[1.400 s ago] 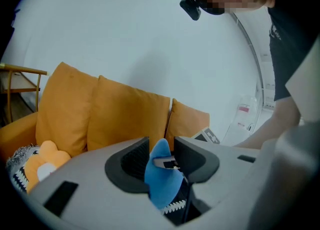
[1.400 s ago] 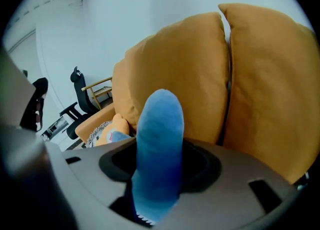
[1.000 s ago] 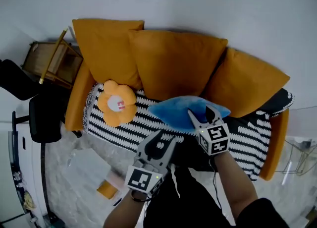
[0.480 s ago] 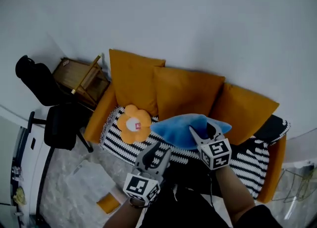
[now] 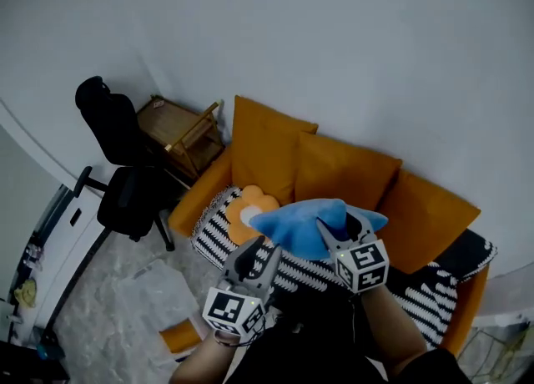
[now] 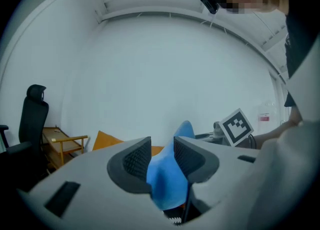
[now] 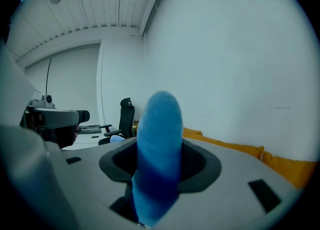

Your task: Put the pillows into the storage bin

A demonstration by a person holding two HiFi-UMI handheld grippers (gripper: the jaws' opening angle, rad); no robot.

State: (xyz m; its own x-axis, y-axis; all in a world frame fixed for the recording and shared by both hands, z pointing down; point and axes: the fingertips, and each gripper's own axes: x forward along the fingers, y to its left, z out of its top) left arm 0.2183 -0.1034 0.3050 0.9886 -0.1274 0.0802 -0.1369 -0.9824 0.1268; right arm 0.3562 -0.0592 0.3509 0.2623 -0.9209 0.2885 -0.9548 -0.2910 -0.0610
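While looking down from the head view, logged an orange sofa [image 5: 198, 200] along the white wall, covered by a black-and-white striped throw [image 5: 417, 290], with three orange back cushions [image 5: 267, 144] upright against it. Left of sofa: black office chair [image 5: 125, 186], wooden side table [image 5: 179, 128] behind. Searched all three views for the storage bin; found none.

Blue pillow [image 5: 296, 225]: held in the air in front of the sofa, clear of the seat, roughly flat, spanning between both tools. Smaller flower pillow [image 5: 249, 207]: lying on the throw at the sofa's left end, partly hidden behind the blue one.

Left gripper [image 5: 257, 254]: jaws about half closed, pinching a fold of blue plush at the near left edge; gap between pads filled with fabric in the left gripper view. Right gripper [image 5: 340, 225]: likewise about half closed, clamped on a thick rounded edge at the right side, with plush bulging above and below the jaws.

Judged handling: light, soft, squashy, nothing to break. Floppy between the two holds, so likely to sag or fold. Probably grippy rather than slippery, yet could pull free from a thin pinch. Best taken deep on opposite edges, as now. Flower pillow judged similar: small enough for one tool, best pinched at a petal.
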